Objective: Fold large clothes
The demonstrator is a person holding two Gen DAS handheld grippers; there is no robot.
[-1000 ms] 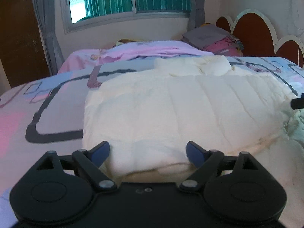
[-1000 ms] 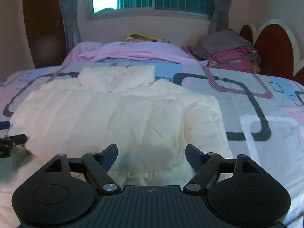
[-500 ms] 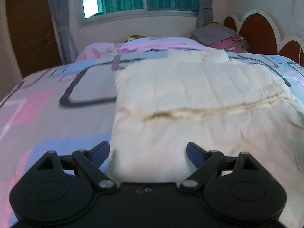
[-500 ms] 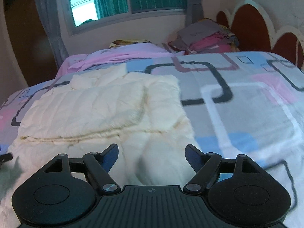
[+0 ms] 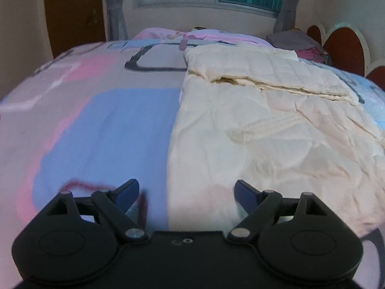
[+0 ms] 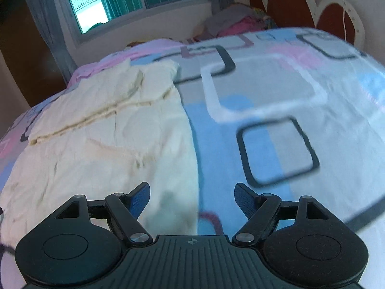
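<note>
A cream quilted garment (image 5: 269, 130) lies spread on the patterned bed (image 5: 101, 130), its far part already doubled over into a thicker layer toward the window. The left hand-held gripper (image 5: 187, 191) hovers with its jaws apart over the garment's near left edge; the right hand-held gripper (image 6: 192, 196) hangs, jaws likewise apart and empty, over the near right edge. The step looks like reaching for the near corners; next, each should pinch a corner and carry it forward.
</note>
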